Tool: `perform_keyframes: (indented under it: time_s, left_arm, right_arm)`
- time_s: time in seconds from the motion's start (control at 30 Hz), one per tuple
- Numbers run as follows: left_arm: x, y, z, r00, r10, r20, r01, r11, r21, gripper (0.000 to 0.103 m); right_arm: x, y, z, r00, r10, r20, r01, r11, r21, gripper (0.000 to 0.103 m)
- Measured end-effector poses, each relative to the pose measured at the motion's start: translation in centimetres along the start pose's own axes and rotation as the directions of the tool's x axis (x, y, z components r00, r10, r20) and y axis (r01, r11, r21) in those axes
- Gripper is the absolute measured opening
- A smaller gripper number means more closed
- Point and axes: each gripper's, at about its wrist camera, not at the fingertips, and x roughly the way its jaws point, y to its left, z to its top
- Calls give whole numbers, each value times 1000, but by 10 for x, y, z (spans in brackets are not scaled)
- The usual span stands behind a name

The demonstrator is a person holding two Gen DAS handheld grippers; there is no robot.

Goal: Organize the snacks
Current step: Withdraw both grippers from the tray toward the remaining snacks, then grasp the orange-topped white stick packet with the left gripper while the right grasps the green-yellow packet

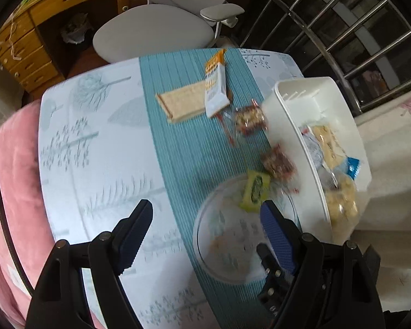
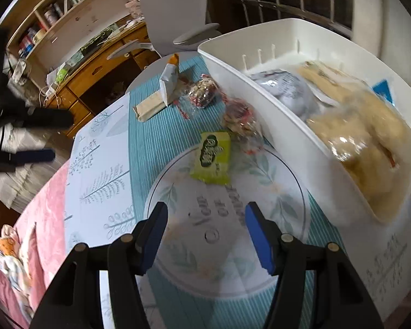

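The green snack packet (image 2: 211, 158) lies just ahead of the right tool (image 2: 205, 227), slightly tilted, long axis running near-to-far. Both tools' jaws stand apart, empty; the left tool (image 1: 205, 235) hangs farther left.

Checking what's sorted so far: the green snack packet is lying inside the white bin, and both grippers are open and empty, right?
Not quite. The green packet lies on the rim of the plate, outside the white bin, as the right wrist view shows. Both the left gripper and right gripper are open and empty.

A home study is showing: behind the counter (image 1: 96, 142), a wooden desk (image 2: 96, 74), office chair (image 1: 153, 30) and cluttered shelves (image 2: 68, 5) are standing.
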Motion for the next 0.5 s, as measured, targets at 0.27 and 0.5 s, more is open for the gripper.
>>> perform_keyframes:
  time_s: [0.27,0.5]
  left_arm:
    - [39,-18,63,1000,31,-3,-31,998,57,80]
    - [76,-35,106,997,73,35,-75,993,90,80]
  right_arm:
    - [39,0,11,999,-31,10,31,999,-24,59]
    - [59,1,21,997,-48,64,52,997,-57,59]
